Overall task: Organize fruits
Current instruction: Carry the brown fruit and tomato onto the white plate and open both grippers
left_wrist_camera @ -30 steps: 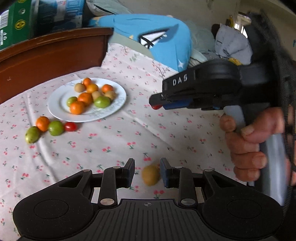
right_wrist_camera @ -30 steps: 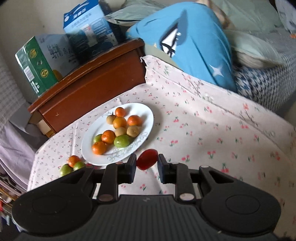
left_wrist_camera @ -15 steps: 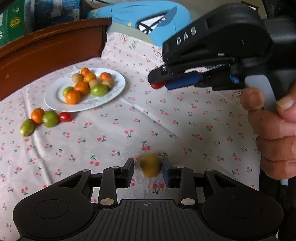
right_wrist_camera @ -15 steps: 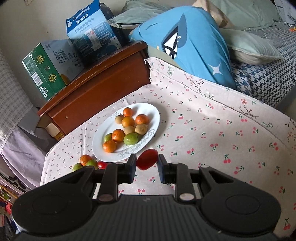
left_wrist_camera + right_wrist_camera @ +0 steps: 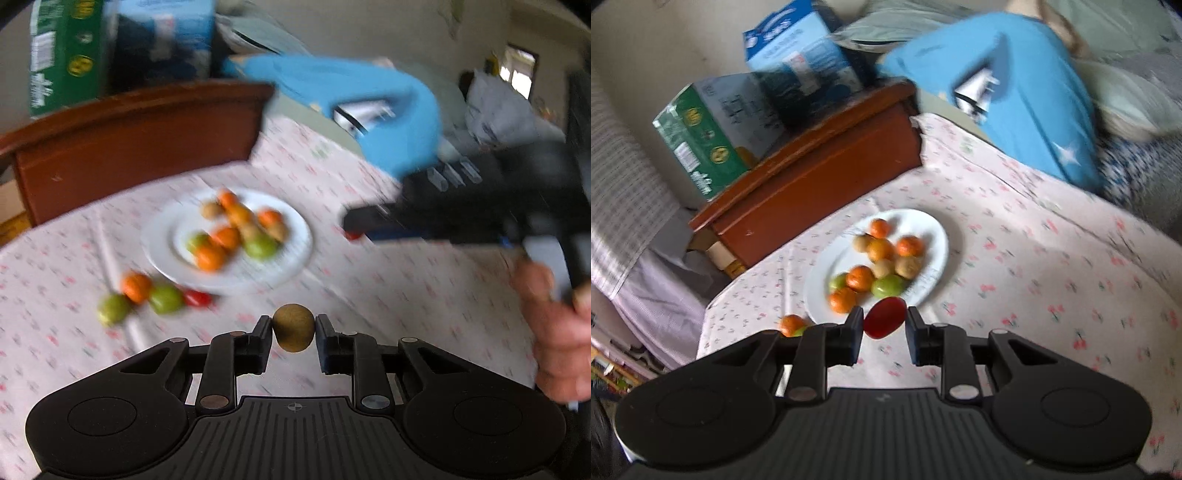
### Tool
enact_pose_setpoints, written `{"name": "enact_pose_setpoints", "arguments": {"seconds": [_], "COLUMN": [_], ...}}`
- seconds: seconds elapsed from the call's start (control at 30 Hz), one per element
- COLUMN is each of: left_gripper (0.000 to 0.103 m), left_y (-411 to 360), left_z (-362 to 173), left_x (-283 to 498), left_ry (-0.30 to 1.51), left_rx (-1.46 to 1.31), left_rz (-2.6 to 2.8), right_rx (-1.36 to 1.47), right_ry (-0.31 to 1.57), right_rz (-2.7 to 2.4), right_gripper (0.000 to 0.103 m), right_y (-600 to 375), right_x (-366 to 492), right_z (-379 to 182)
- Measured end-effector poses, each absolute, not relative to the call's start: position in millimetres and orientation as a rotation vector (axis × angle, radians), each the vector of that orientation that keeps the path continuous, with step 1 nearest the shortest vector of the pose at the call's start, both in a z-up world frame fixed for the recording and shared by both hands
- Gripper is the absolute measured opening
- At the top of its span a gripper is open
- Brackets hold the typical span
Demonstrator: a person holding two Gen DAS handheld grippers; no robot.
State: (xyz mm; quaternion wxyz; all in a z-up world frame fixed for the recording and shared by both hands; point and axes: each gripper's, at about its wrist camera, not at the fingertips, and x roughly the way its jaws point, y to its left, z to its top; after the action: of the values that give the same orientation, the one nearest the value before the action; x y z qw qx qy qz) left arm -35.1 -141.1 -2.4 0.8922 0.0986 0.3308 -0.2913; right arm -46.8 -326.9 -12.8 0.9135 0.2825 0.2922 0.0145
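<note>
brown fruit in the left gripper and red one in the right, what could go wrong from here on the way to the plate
1. The round brown fruit is pinched only at its sides by the left gripper, whose jaws have just closed on it; a quick swing could let it slip out.
2. The white plate is already crowded, so a dropped fruit may roll off.
3. The right gripper, holding the red fruit, is heading for the same plate; the two could bump.

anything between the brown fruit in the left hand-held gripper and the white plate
Nothing visible. The brown fruit, clamped in the left hand-held gripper, has only bare tablecloth between it and the white plate.
</note>
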Motion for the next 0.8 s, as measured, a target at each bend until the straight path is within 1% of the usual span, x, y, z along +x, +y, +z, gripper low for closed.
{"name": "enact_pose_setpoints", "arguments": {"seconds": [0.2,0.6,0.8], "left_gripper": [0.023,0.023,0.023], "left_y": [-118,-109,-119], "left_z": [19,3,-7], "left_x": [15,97,117], "left_ry": [0.655,0.714,0.738], "left_rx": [0.169,0.092,0.094], "left_rz": [-0.509,-0.432,-0.434], "right_rx": [0.541,0.542,0.595], "right_ry": [0.604,0.627,0.663], "right_rz": [0.114,0.136,0.115], "right_gripper": [0.024,0.024,0.024], "right_y": [-321,-307,-312], "right_x": [-15,63,91], "right_z": [-1,-17,-34]}}
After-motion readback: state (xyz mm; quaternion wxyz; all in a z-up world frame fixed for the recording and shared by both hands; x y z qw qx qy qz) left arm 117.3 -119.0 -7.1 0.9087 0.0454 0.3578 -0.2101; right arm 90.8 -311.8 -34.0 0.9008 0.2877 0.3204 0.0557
